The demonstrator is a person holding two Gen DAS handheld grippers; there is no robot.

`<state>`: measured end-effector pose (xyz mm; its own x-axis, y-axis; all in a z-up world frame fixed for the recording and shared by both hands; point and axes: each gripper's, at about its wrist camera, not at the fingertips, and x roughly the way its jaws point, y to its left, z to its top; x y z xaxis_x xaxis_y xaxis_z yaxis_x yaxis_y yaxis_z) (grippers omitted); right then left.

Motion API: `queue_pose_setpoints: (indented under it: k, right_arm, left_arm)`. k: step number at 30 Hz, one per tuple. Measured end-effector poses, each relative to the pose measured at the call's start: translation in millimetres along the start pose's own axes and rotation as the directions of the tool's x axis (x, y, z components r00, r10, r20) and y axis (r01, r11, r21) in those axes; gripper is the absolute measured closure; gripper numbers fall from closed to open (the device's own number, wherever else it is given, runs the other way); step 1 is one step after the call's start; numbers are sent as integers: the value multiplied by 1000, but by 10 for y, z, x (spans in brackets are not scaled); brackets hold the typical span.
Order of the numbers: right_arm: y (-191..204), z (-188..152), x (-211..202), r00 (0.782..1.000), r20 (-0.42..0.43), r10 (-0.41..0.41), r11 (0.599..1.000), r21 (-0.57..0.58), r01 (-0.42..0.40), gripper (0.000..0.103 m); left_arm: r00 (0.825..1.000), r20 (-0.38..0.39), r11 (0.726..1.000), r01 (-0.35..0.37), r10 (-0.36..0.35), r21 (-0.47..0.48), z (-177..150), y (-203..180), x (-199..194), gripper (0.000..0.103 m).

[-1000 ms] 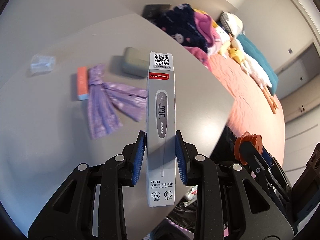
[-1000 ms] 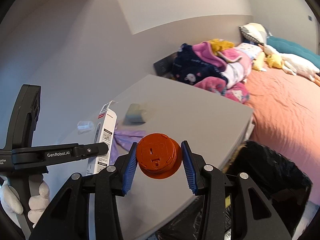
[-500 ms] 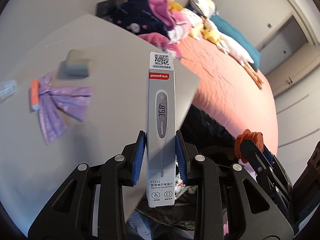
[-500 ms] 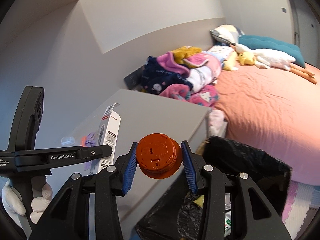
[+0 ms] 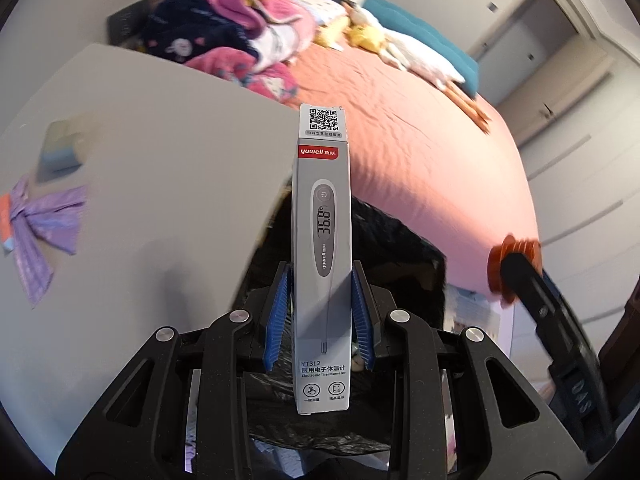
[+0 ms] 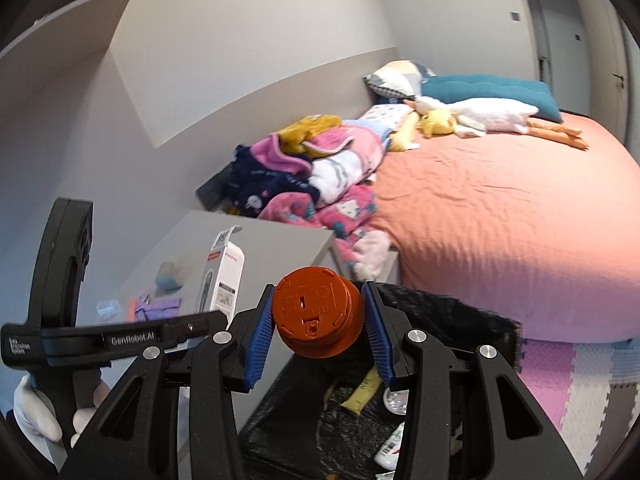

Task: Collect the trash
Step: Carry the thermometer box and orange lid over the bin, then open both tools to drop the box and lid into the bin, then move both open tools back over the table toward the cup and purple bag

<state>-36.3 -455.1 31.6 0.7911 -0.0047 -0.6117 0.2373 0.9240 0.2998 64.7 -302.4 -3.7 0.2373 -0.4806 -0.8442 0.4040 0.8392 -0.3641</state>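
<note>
Above bin liner, ribbed round cap.

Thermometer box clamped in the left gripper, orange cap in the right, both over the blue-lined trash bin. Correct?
Nearly: the bin liner is black, as the right wrist view shows. The thermometer box is in the left gripper, the orange cap in the right gripper.

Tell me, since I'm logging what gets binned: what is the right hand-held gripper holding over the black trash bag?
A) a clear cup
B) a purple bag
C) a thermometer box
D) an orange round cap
D: the right hand-held gripper is shut on the orange round cap, above the open black trash bag.
</note>
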Motion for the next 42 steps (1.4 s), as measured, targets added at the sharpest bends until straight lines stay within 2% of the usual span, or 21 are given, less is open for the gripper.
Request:
queue_pose_setpoints:
  k: [2, 3, 4, 5, 8, 10, 17, 31, 42]
  right_arm:
    - [-120, 18, -65, 1000, 17, -24, 999, 47, 23, 54]
    - [-178, 28, -101, 999, 31, -37, 997, 68, 35, 43]
    - [-230, 36, -151, 996, 54, -65, 994, 90, 60, 37]
    - [-265, 43, -190, 993, 74, -92, 991, 107, 84, 30]
    - [-393, 81, -290, 985, 112, -130, 983, 147, 113, 23]
    - [-470, 87, -329, 983, 120, -138, 980, 163, 117, 23]
    - [-449, 72, -283, 988, 106, -115, 982, 161, 97, 23]
    - [34, 112, 47, 998, 54, -10, 998, 66, 7, 23]
    - [549, 98, 330, 996, 6, 90, 996, -12, -90, 23]
  left_arm:
    - [998, -46, 998, 45, -44, 39, 3, -105, 81, 68]
    - [997, -59, 998, 55, -52, 42, 4, -143, 111, 45]
    - [996, -68, 997, 62, -59, 43, 8, -167, 131, 19]
    - [996, -65, 997, 61, -58, 50, 14, -199, 150, 15]
    - [997, -60, 996, 44, -39, 79, 15, -268, 178, 15]
    - [998, -62, 996, 35, -30, 78, 24, -276, 197, 15]
    - [999, -48, 996, 12, -8, 85, -5, -231, 136, 15]
    - [998, -6, 998, -56, 56, 5, -39, 236, -70, 15]
    - [992, 36, 989, -120, 123, -92, -138, 756, -354, 15]
